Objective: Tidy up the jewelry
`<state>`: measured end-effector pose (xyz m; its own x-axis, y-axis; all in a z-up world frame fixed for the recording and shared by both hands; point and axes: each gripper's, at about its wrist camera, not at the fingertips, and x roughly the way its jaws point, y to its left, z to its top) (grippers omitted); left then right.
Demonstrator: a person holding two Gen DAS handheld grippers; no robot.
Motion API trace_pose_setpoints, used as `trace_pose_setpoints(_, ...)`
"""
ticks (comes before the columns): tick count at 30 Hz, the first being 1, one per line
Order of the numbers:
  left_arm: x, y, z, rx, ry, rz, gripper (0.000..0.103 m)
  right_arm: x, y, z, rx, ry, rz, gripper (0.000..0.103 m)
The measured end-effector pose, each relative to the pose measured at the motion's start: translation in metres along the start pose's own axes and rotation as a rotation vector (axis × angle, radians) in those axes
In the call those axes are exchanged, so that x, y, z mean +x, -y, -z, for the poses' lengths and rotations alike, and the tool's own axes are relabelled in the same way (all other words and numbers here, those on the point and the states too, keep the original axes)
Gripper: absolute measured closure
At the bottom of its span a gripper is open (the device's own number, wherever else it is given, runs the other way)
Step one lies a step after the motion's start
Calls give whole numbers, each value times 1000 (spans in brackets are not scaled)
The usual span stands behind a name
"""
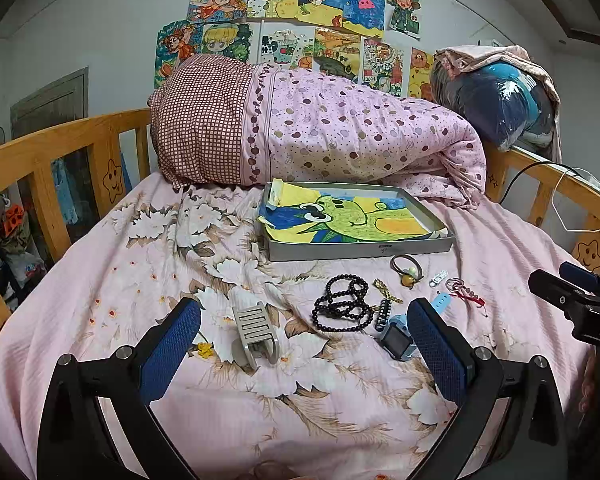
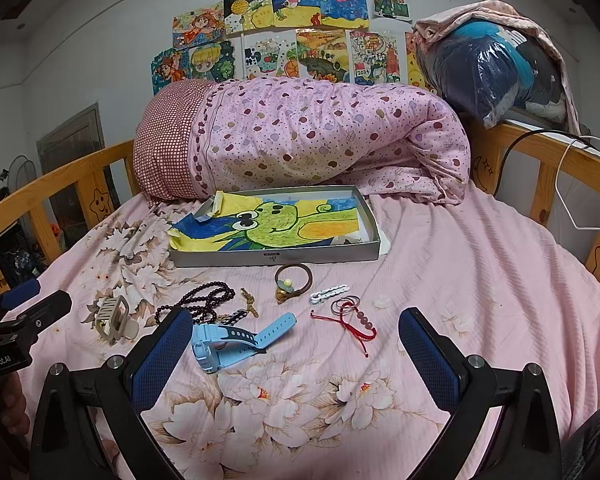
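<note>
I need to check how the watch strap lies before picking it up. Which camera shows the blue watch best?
The right wrist view: the blue watch lies whole between the open fingers of the right hand-held gripper, strap stretched out. In the left wrist view the watch is partly hidden behind a finger of the left hand-held gripper.

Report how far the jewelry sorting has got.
Nothing sorted yet: the tray holds only a frog drawing. Both the left hand-held gripper and right hand-held gripper are open, holding nothing. The black bead necklace, blue watch, hair tie and red cord bracelet remain on the bedsheet.
</note>
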<state>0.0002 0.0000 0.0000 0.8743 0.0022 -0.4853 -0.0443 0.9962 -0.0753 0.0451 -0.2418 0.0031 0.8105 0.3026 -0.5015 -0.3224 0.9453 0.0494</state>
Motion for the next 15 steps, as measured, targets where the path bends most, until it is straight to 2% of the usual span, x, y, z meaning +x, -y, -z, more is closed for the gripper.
trace_pose_setpoints(15,0,0,0,1,-1,-1,2,1,-1,0,-3,-1,5,0)
